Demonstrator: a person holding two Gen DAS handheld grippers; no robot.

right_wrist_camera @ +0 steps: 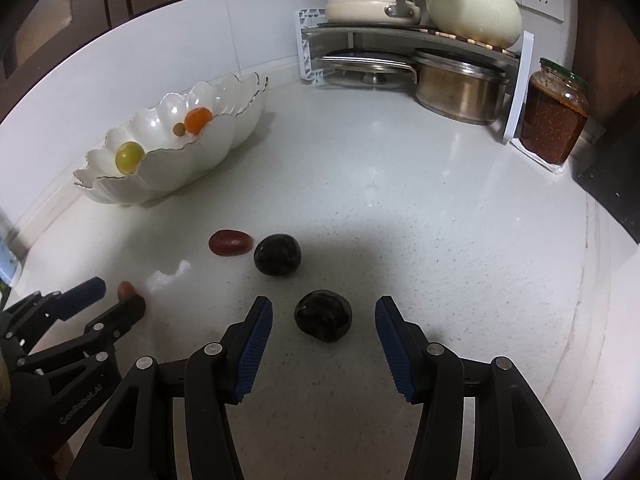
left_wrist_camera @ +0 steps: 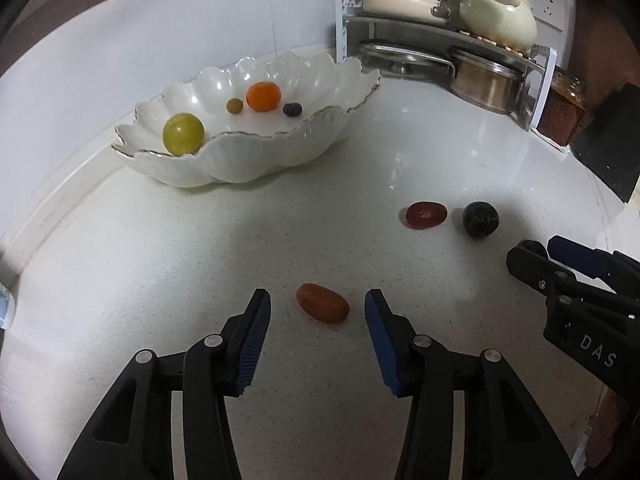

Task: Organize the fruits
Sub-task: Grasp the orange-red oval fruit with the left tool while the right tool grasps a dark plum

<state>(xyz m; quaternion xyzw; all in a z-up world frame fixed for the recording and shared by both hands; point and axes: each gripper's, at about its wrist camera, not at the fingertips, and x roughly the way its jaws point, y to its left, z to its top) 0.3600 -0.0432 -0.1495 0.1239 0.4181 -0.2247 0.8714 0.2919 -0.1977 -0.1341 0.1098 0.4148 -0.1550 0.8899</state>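
A red-orange oval fruit [left_wrist_camera: 322, 308] lies on the white counter between the blue pads of my left gripper [left_wrist_camera: 317, 294], which is open and does not touch it. My right gripper [right_wrist_camera: 324, 300] is open around a dark round fruit [right_wrist_camera: 323, 316], with gaps on both sides. Farther out lie a red oval fruit [left_wrist_camera: 426, 215] [right_wrist_camera: 231, 243] and another dark round fruit [left_wrist_camera: 480, 219] [right_wrist_camera: 277, 254]. The white scalloped bowl [left_wrist_camera: 240, 148] [right_wrist_camera: 180, 164] at the back left holds a yellow-green fruit [left_wrist_camera: 183, 134], a small olive one [left_wrist_camera: 234, 105], an orange one [left_wrist_camera: 263, 96] and a dark berry [left_wrist_camera: 292, 109].
A corner rack [right_wrist_camera: 400, 34] at the back carries cream pots and a kettle, with a steel pot [right_wrist_camera: 460, 86] and lid under it. A jar of red paste [right_wrist_camera: 554, 114] stands beside the rack, and a black object [left_wrist_camera: 608, 152] sits at the right edge.
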